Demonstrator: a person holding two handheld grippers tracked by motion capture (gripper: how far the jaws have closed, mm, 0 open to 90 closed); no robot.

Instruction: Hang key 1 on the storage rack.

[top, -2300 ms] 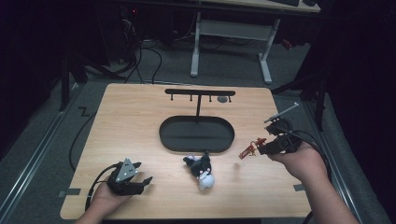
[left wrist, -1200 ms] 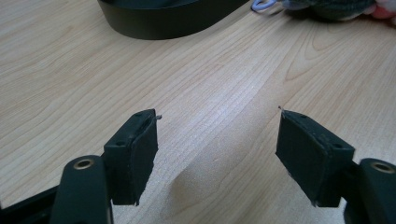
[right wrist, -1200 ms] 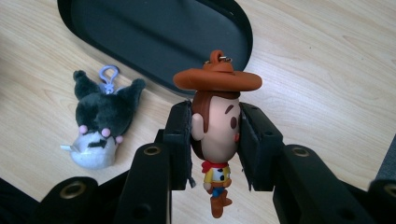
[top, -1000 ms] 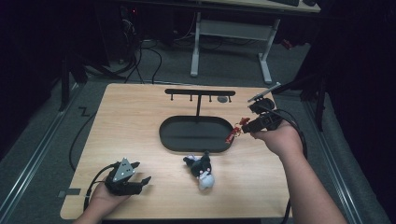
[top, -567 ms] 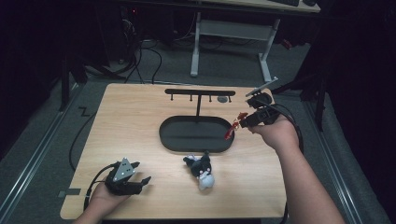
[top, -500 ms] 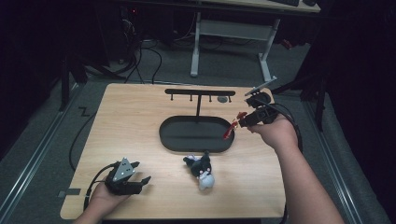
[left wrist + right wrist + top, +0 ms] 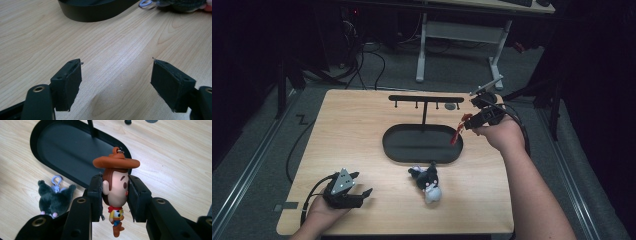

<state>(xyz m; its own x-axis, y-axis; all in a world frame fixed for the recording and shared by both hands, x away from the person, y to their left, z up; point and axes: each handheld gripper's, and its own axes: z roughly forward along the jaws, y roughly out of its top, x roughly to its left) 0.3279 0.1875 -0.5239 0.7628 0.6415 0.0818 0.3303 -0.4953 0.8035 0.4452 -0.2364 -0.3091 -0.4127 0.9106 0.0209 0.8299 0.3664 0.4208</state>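
Right gripper clamps cowboy keychain by its head: orange hat, brown hair, yellow shirt, w/ metal loop on top. Left gripper open, nothing btwn jaws, over bare table.

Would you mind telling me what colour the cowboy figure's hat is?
Orange-brown; the hat shows best in the right gripper view.

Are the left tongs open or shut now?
Open. In the left gripper view the left tongs show two jaws wide apart, with only bare table between them.
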